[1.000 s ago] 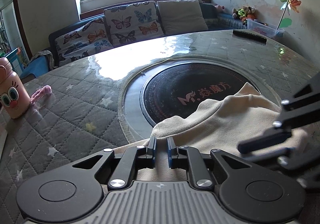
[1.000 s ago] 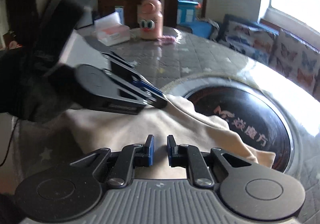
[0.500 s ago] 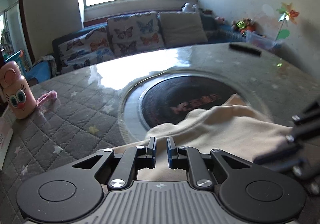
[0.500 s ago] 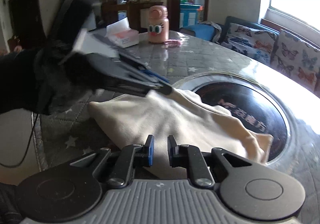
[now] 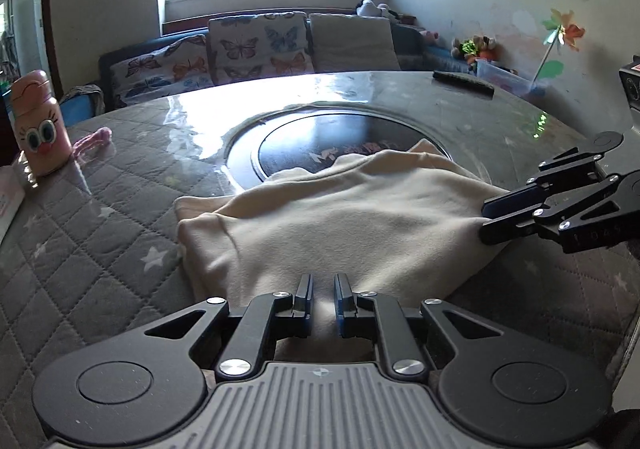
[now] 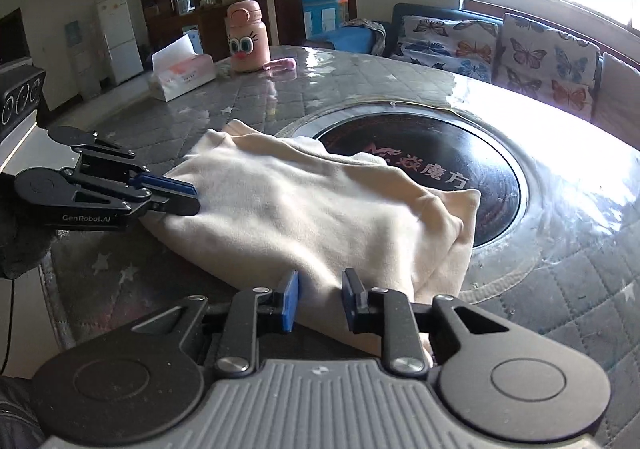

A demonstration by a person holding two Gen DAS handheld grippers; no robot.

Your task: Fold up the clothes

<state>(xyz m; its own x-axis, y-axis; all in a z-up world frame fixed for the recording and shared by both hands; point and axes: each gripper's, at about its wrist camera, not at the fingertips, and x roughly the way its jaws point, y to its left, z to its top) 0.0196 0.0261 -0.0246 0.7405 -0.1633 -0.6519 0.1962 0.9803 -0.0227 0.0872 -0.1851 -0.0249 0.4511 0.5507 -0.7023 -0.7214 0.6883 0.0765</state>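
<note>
1. Two tongs work one cream garment [image 5: 340, 217], which lies folded in a thick bundle on the quilted bench [image 5: 100, 249], its far edge lapping over the dark round inset [image 5: 320, 145] in the middle.
2. Change vs. half a sec ago: right tongs [image 6: 318, 299] were nearly shut w/ cloth pinched; now the blades stand clearly apart, cloth lying loose between and under them. Judged: right side has let go.
3. Left tongs [image 5: 322, 299] show a narrow gap, about as before, at the near hem. Cloth lies under the tips; whether any is nipped can't be told from either view.
4. Bundle also sits lower and flatter than 1 s ago, when it was lifted toward the cameras. Likely meaning: this fold has been laid down, and the next job is smoothing or a fresh grip for another fold.
5. Edges: in the right view the rightmost corner [image 6: 460, 209] shows stacked layers that don't line up, w/ an under-layer peeking out. Far-left corner [image 6: 224, 133] bulges a bit.
6. Room: bare bench all round the bundle. Pink bottle [image 6: 246, 37] and tissue box [image 6: 180, 69] are well apart at the far side; black bar [image 5: 462, 83] far off too. Bench rim is close behind the left tongs, so pulling cloth that way risks overhang.
</note>
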